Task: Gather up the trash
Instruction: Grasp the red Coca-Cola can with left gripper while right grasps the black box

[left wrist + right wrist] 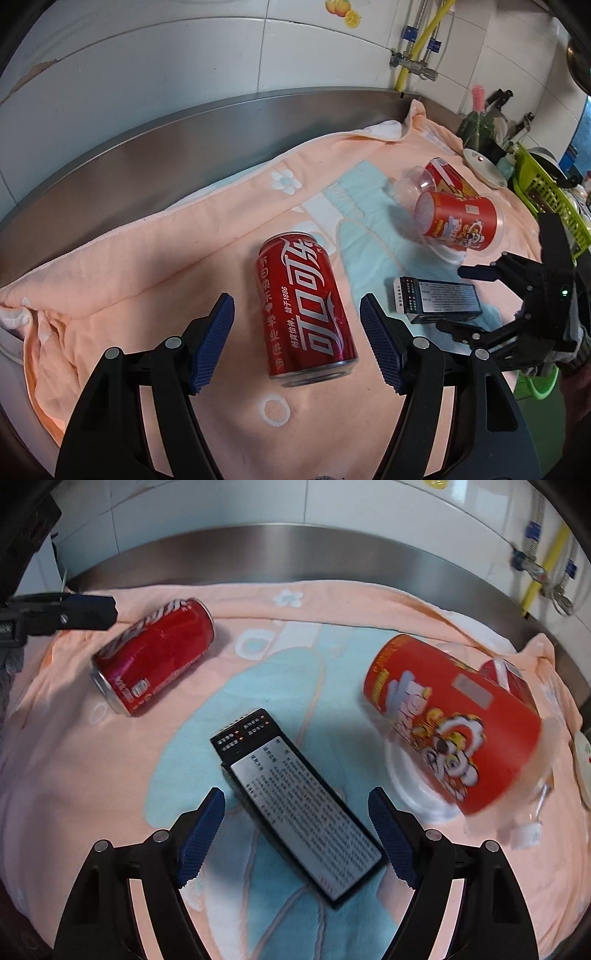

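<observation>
A red cola can (304,306) lies on its side on the peach towel (147,266). It sits between the fingers of my left gripper (297,314), which is open, and the blue pads are clear of it on both sides. A flat black box with a printed label (299,805) lies slantwise between the fingers of my right gripper (296,801), which is also open and not touching it. In the left wrist view the right gripper (456,300) hovers just right of the box (436,297). The can (155,653) shows at the left in the right wrist view.
Two tipped red-sleeved clear cups (458,218) (443,177) lie further right on the towel. A steel backsplash (221,125) and white tiles run behind. A white plate (484,166) and a green basket (543,199) stand at the far right.
</observation>
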`<action>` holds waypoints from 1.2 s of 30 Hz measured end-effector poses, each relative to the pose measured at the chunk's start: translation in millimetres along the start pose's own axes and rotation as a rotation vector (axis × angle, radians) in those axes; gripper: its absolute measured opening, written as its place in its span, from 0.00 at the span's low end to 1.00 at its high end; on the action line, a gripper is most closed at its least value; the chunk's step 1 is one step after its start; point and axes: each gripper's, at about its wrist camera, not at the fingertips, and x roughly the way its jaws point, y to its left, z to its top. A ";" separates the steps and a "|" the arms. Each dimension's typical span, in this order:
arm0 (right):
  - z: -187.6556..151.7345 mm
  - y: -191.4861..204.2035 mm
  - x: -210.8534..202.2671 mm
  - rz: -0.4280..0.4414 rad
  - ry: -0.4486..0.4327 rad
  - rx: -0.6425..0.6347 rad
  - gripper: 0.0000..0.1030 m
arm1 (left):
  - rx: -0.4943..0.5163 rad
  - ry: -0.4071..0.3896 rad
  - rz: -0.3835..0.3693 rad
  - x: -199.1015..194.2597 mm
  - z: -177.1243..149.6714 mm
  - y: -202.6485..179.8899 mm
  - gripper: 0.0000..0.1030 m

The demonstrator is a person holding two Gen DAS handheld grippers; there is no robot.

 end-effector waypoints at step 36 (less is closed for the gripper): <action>-6.9 13.1 8.9 0.098 0.034 0.082 0.49 | -0.061 0.156 -0.029 72.6 3.5 1.2 0.65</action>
